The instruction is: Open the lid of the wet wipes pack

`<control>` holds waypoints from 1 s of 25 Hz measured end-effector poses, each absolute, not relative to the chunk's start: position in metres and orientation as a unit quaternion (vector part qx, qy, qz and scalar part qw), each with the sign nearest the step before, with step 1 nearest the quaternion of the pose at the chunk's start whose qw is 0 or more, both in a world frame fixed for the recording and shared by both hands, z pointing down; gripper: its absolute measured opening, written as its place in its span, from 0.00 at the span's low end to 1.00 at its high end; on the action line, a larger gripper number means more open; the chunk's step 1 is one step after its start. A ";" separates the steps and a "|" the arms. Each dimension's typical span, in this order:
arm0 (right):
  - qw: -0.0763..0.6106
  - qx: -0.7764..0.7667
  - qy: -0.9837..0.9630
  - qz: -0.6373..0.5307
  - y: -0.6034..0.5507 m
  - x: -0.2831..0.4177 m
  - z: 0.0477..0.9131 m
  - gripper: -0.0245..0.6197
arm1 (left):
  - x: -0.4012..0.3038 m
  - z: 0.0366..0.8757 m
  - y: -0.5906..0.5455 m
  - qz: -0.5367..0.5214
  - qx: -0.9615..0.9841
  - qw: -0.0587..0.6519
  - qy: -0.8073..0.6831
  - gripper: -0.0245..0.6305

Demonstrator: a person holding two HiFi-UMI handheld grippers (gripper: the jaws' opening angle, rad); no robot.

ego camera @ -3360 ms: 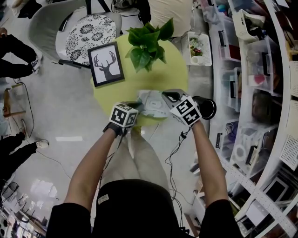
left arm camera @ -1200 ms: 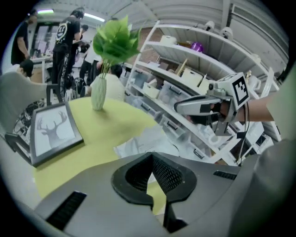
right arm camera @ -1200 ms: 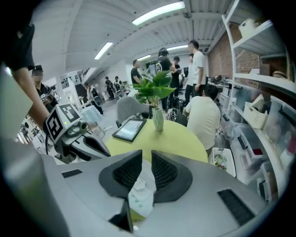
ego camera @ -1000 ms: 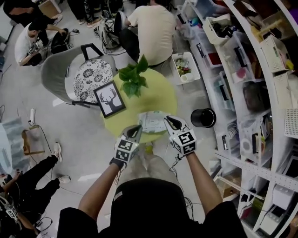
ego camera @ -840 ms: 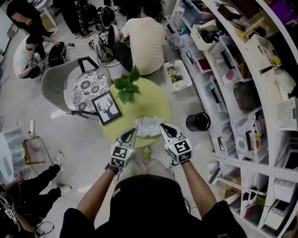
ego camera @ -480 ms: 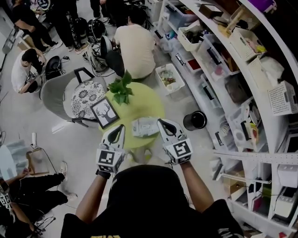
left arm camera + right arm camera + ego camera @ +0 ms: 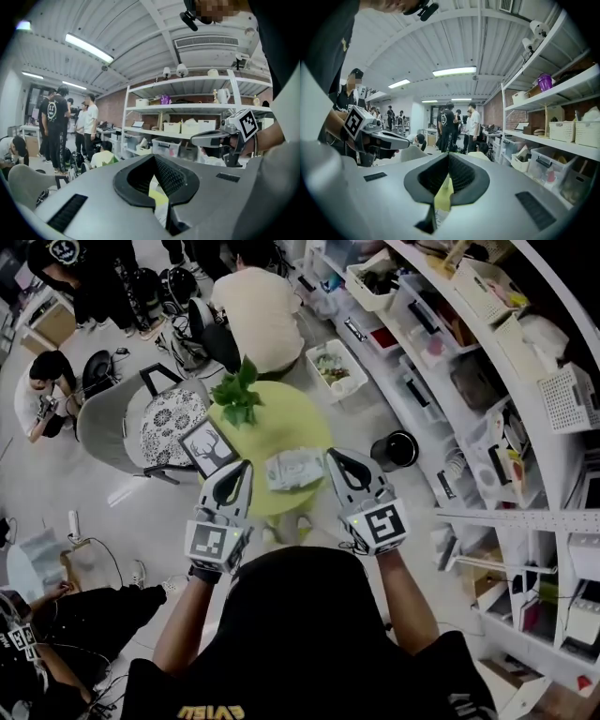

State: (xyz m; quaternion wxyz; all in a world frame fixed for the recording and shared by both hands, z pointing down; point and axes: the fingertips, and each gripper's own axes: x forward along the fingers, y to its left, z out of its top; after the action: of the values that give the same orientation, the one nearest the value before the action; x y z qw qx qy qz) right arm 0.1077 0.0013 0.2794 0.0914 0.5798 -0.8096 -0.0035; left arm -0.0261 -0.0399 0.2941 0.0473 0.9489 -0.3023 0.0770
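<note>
Left gripper [image 7: 241, 469] and right gripper [image 7: 337, 458] were raised off the wet wipes pack [image 7: 293, 470] — both pressed together, empty — lid may be missed from this height.

The wet wipes pack [image 7: 294, 470] lies on the round green desk [image 7: 292, 423]; left tongs [image 7: 237, 474] and right tongs [image 7: 339, 463] hover either side.

Light: bright, even, from ceiling strip lamps [image 7: 89, 48].
Distortion: strong fisheye bending, dark corners.
Sharpness: head view slightly soft.
</note>
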 end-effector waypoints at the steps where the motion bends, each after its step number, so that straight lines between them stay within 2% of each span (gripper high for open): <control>1: 0.091 0.586 -0.805 0.000 0.002 0.111 0.277 0.04 | -0.022 0.292 -0.040 0.076 0.951 0.044 -0.296 0.06; 25: 0.078 0.656 -0.751 0.015 0.011 0.146 0.266 0.04 | 0.028 0.282 -0.049 0.073 0.974 0.019 -0.215 0.06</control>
State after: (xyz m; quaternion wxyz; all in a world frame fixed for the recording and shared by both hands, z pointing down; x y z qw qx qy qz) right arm 0.1463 0.0112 0.2660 0.0777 0.6559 -0.7507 0.0153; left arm 0.0276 -0.0492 0.2819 0.0194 0.9737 -0.2150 0.0729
